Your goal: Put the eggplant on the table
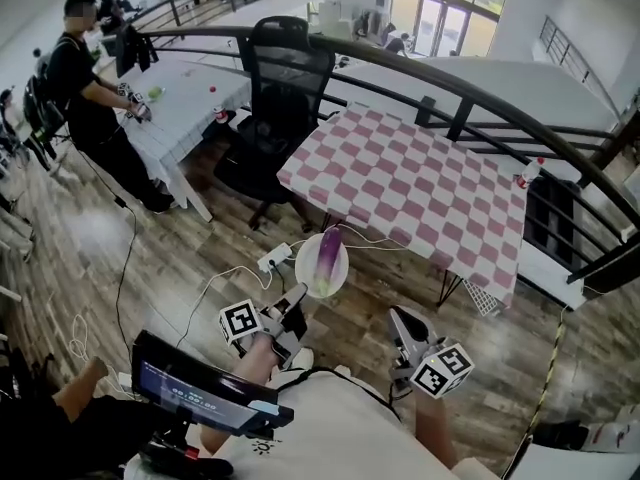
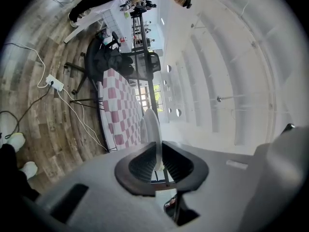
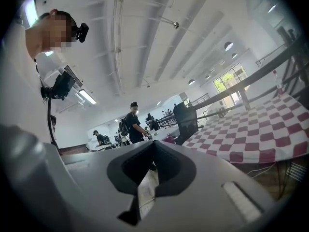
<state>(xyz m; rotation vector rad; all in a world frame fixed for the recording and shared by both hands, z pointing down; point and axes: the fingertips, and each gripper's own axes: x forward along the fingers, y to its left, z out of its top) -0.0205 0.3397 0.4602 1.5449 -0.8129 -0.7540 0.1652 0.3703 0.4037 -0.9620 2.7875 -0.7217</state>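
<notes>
While the left gripper [image 1: 295, 298] clamps its jaws on the rim of a white plate [image 1: 304, 260], the purple eggplant [image 1: 328, 258] lies on that plate, held in the air over the wooden floor [image 1: 180, 258] and just short of the checkered table [image 1: 420, 183]; the lifting looks done, the delivery not yet. What seems left is to bring the load over the tabletop and set it down; the right gripper [image 1: 400, 318], near the person's body, has its jaws pressed together on nothing.

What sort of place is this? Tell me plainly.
Probably a big open-plan office or lab hall: a black office chair, a checkered table beside a curved black railing, and another person working at a white-clothed table.
</notes>
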